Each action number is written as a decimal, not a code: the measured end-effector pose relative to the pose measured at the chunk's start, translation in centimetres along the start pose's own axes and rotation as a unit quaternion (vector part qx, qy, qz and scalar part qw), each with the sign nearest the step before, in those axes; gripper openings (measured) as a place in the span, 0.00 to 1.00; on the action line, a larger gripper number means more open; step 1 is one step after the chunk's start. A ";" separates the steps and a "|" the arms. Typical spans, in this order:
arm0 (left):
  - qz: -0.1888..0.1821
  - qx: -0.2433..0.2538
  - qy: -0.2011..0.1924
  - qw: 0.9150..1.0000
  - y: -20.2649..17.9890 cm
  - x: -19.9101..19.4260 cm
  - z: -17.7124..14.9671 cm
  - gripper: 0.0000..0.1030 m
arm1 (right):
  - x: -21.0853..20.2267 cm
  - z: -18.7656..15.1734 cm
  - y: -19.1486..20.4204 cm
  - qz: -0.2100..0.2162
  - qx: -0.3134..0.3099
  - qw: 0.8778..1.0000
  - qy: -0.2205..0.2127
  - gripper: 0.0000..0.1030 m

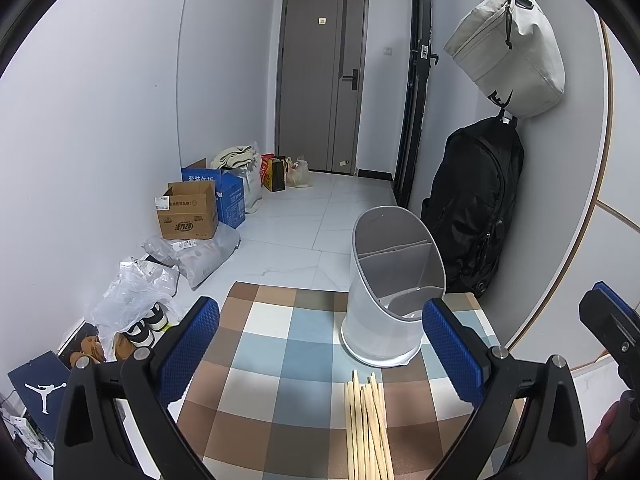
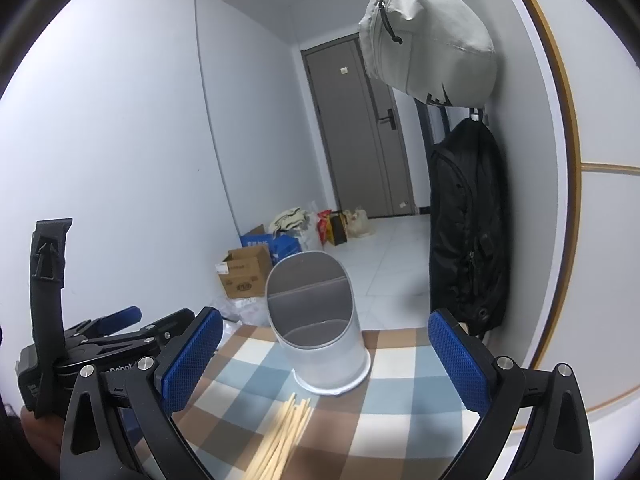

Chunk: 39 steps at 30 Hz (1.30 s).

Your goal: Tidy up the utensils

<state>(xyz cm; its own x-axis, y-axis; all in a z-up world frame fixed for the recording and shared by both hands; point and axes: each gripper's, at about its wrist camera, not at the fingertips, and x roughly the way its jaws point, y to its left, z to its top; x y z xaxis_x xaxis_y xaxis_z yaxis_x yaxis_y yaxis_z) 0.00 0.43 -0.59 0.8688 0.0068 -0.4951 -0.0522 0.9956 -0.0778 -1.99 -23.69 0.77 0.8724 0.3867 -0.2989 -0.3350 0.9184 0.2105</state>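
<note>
A bundle of light wooden chopsticks (image 1: 366, 428) lies on the checkered tablecloth (image 1: 280, 344), near its front edge. Behind it stands a white utensil holder (image 1: 394, 292) with a slanted top and inner dividers; it looks empty. My left gripper (image 1: 320, 354) is open and empty, above the cloth with the chopsticks between its fingers. In the right wrist view the chopsticks (image 2: 286, 432) and holder (image 2: 320, 328) show again. My right gripper (image 2: 326, 360) is open and empty, in front of the holder. The left gripper (image 2: 120, 332) appears at its left.
A black backpack (image 1: 476, 208) and a grey bag (image 1: 508, 48) hang on the wall to the right of the table. Cardboard boxes (image 1: 188, 212), plastic bags and shoes (image 1: 148, 324) lie on the floor at the left. A closed door (image 1: 320, 80) is at the far end.
</note>
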 end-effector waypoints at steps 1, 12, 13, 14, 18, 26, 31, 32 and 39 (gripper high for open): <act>0.000 -0.001 0.000 1.000 0.0 0.0 0.0 0.96 | 0.0 0.0 0.1 0.000 0.000 1.000 0.000 1.00; 0.000 -0.002 0.003 1.000 0.1 0.0 0.0 0.96 | 0.3 -0.3 0.1 0.002 0.004 1.000 0.005 1.00; 0.001 -0.002 0.003 1.000 0.1 0.0 0.0 0.96 | 0.3 -0.3 0.2 0.002 0.003 1.000 0.005 1.00; 0.001 -0.002 0.004 1.000 0.1 0.0 0.0 0.96 | 0.3 -0.3 0.1 0.001 0.002 1.000 0.003 1.00; 0.001 -0.002 0.007 1.000 0.1 0.1 -0.1 0.96 | 0.5 -0.2 0.0 0.000 0.005 1.000 0.014 1.00; 0.002 -0.007 0.020 1.000 0.3 0.7 -0.1 0.96 | 0.8 -0.2 -0.2 -0.002 0.014 0.999 0.032 1.00; 0.011 -0.008 0.036 0.999 0.7 1.3 0.0 0.96 | 2.2 -0.7 -0.1 -0.003 0.013 0.998 0.055 1.00; 0.017 -0.004 0.046 0.999 0.9 1.6 -0.1 0.96 | 2.9 -0.9 -0.1 -0.003 0.015 0.997 0.076 1.00; 0.016 -0.019 0.112 0.993 3.3 4.0 -0.8 0.96 | 8.4 -4.0 -0.7 0.024 0.027 0.984 0.175 0.91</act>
<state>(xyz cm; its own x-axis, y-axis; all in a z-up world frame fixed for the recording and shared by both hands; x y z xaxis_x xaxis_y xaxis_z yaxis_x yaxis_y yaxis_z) 2.96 3.62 -3.51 0.7358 0.0139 -0.6770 -0.1007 0.9909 -0.0890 4.18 -20.77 -5.66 0.6776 0.4426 -0.5874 -0.3449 0.8966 0.2777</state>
